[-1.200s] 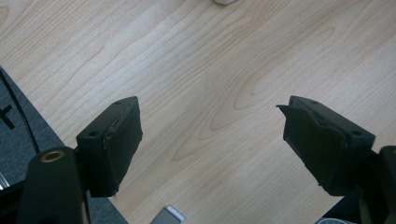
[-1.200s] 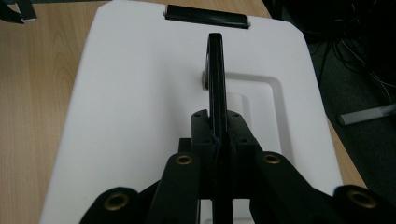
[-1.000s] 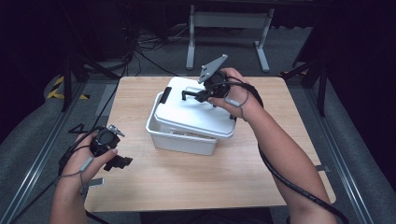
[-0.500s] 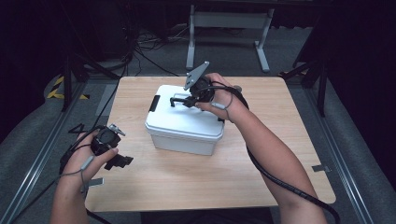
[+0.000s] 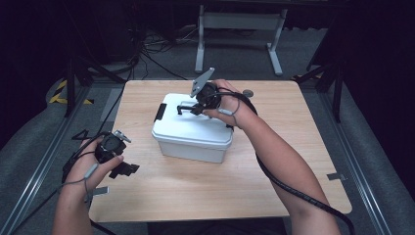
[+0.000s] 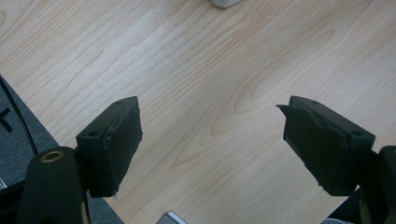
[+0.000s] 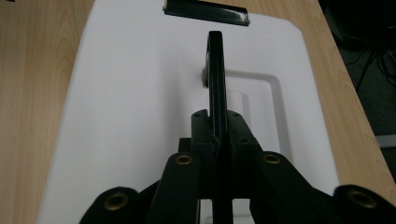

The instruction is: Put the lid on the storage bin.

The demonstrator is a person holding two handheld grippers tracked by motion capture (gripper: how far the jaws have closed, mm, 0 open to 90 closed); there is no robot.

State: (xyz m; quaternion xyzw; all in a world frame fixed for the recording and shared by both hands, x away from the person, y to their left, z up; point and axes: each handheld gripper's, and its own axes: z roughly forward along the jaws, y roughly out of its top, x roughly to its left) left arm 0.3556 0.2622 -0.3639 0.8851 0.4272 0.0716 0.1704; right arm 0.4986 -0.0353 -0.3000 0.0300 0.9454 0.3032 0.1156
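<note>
**High view: box carried by its handle**

Right gripper [image 5: 188,108] clamped on thin black handle [image 7: 215,70] atop white lidded box [image 5: 191,134], mid-table. Left gripper [image 6: 212,140] apart, idle over bare table [image 5: 274,186] near its left edge. Risk: handle slipping between narrow pads, box swinging or tipping; lid latch [image 5: 160,112] possibly popping under load.

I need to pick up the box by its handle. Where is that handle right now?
The black handle stands upright at the middle of the white box's lid, clamped in the right gripper.

box [image 6: 226,2]: cut by top edge | handle [image 7: 215,79]: near end hidden in right gripper [image 7: 218,140]
</note>
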